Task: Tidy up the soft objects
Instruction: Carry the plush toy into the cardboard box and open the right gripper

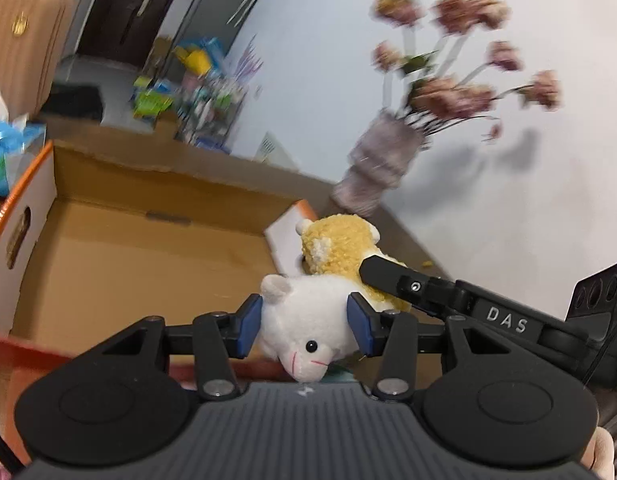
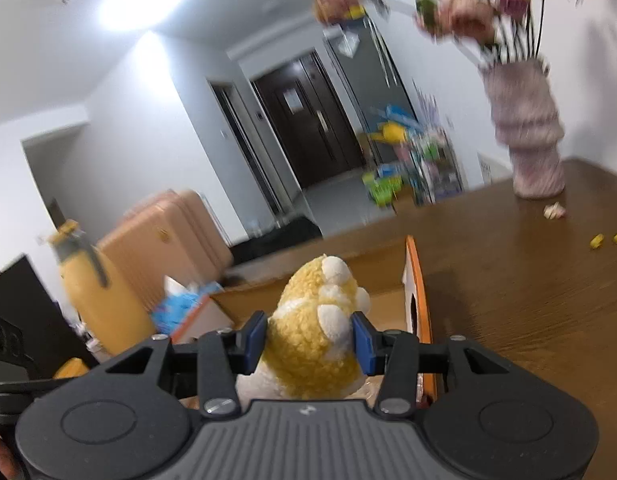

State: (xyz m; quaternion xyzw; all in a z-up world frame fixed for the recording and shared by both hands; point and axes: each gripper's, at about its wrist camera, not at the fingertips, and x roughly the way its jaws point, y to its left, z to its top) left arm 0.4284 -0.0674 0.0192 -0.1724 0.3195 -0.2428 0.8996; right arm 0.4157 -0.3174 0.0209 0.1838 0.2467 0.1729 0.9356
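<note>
White plush animal (image 1: 308, 322), pink-nosed with one dark eye visible, is pinched between the blue pads (image 1: 247, 330) of the left gripper (image 1: 304, 326), both pads pressed into its sides. It is held at the near edge of an open cardboard box (image 1: 120, 256), whose brown interior lies beyond it. Yellow plush animal (image 2: 316, 336), fleecy with white patches, is pinched in the same manner by the right gripper (image 2: 310, 340), its blue pads (image 2: 363, 346) closed against the toy's flanks. In the left wrist view the yellow plush animal (image 1: 340, 248) sits directly behind and touching the white one, at the box's right end wall, with a black finger of the right gripper (image 1: 382, 270) laid across it. Box has an orange-trimmed white exterior with a hand-hole cut-out, and rests on a dark wooden table (image 2: 528, 280). A ribbed vase of pink flowers (image 2: 528, 128) stands on the table well apart from the box; small yellow scraps (image 2: 606, 240) lie near it. Background is motion-blurred.
</note>
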